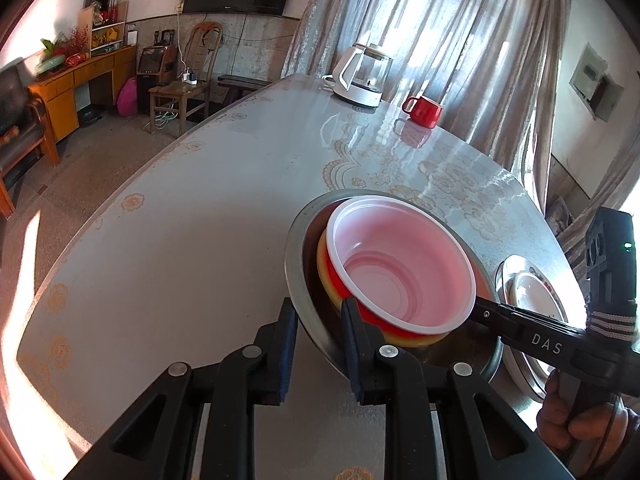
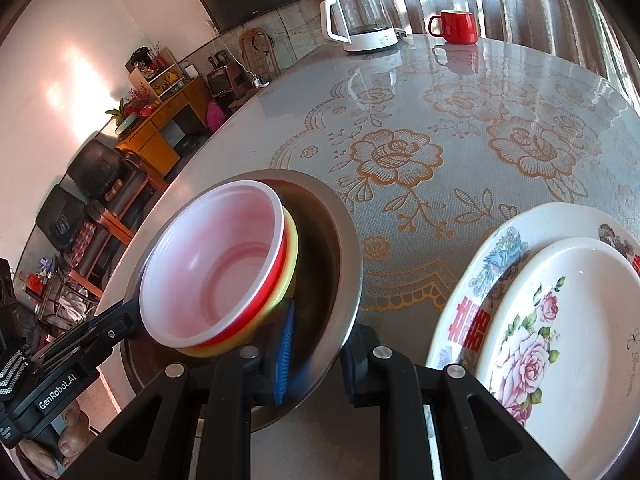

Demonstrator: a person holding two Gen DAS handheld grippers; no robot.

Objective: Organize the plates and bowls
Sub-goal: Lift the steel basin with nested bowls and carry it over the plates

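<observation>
A steel bowl point(image 1: 294, 258) point(image 2: 340, 248) holds a yellow bowl point(image 1: 322, 264) point(image 2: 291, 258) with a red, white-lined bowl point(image 1: 404, 264) point(image 2: 216, 256) nested in it. My left gripper point(image 1: 318, 314) point(image 2: 128, 316) is shut on the steel bowl's near rim, one finger inside and one outside. My right gripper point(image 2: 320, 320) point(image 1: 480, 308) is shut on the opposite rim in the same way. Beside the bowl, two flowered plates point(image 2: 560, 320) point(image 1: 532, 292) lie stacked, the smaller on top.
The round table point(image 1: 200, 220) point(image 2: 520, 92) has a flowered glossy cover. A white kettle point(image 1: 360, 76) point(image 2: 360, 16) and a red mug point(image 1: 424, 110) point(image 2: 456, 26) stand at its far side. The table's edge curves close to the bowl, with chairs and cabinets beyond.
</observation>
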